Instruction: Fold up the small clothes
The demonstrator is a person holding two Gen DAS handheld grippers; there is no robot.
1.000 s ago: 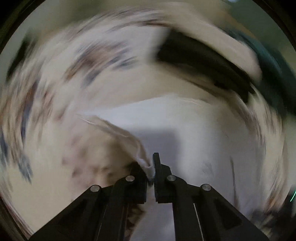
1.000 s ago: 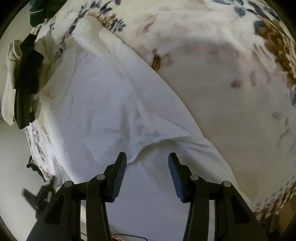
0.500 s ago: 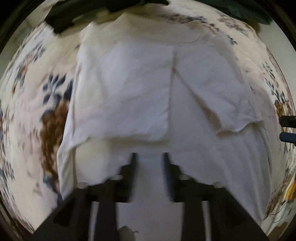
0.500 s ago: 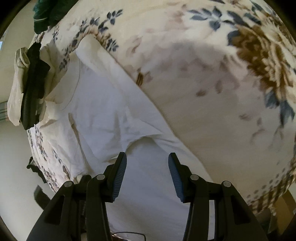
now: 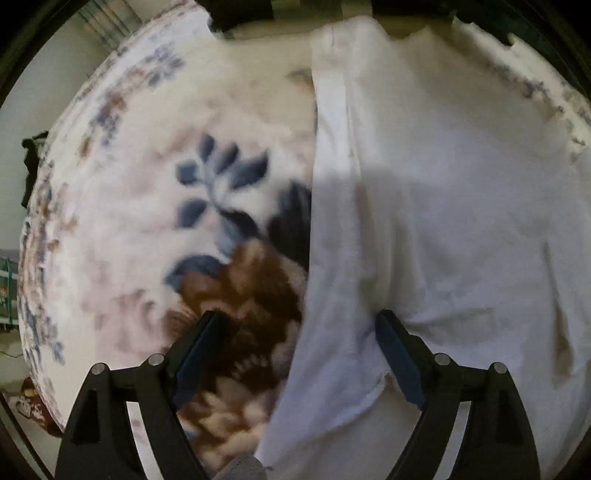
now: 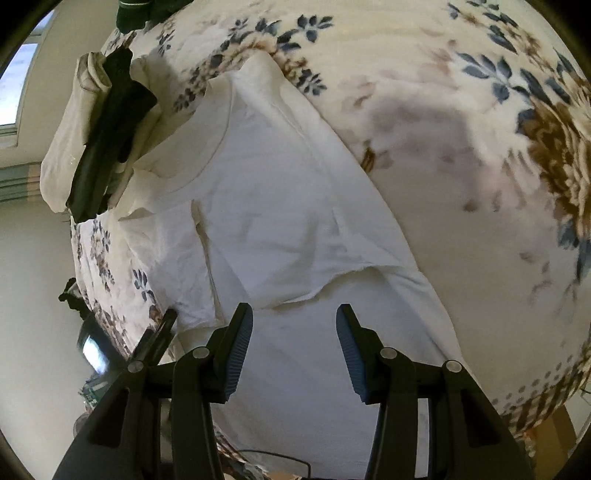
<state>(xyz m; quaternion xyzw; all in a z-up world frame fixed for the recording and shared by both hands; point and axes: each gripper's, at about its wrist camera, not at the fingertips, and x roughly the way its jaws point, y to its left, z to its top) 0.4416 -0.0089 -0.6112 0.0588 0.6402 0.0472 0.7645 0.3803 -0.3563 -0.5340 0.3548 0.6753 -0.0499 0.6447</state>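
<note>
A white T-shirt (image 6: 280, 206) lies flat on a floral blanket (image 6: 461, 110), both sleeves folded in over its body. In the left wrist view the shirt (image 5: 443, 206) fills the right half, its folded left edge running down the middle. My left gripper (image 5: 299, 332) is open and empty, straddling that edge just above the cloth. My right gripper (image 6: 293, 328) is open and empty, over the shirt's lower body, below the folded sleeve's hem.
A cream garment (image 6: 70, 129) and a black garment (image 6: 110, 136) lie piled beyond the shirt's collar. A dark green cloth (image 6: 136, 11) sits at the blanket's far edge. The blanket (image 5: 166, 206) extends left of the shirt. Floor shows beyond the bed's edge.
My left gripper let go of the sleeve it pinched, opened wide and swung to the shirt's left edge. My right gripper drew back a little, staying open.
</note>
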